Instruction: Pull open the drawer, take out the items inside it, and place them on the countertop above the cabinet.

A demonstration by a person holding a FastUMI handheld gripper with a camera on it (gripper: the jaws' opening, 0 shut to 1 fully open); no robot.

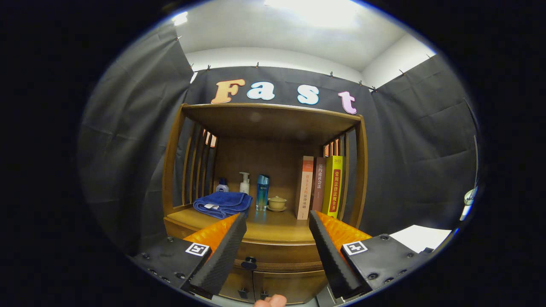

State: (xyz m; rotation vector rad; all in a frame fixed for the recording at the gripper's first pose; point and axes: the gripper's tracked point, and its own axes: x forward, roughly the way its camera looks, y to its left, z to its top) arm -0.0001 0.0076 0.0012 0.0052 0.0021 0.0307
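Observation:
A wooden cabinet stands ahead of me. Its drawer front (279, 255) is closed, with a small dark knob (249, 263) seen between my fingers, a little toward the left one. My gripper (277, 224) is open, fingers spread wide, held apart from the drawer with nothing between them. The countertop (273, 228) lies just beyond the fingertips. On it sit a folded blue towel (222, 203), a small blue-capped bottle (222, 185), a white pump bottle (244, 183), a tall teal bottle (262, 192), a small lidded cup (277, 203) and three upright books (319, 187).
A wooden shelf roof (273, 117) with slatted sides covers the countertop. Below the drawer are two cabinet doors (273, 285) with small knobs. A person's fingertip (269, 301) shows under the doors. Black cloth walls surround the cabinet. A white surface (420, 236) lies to the right.

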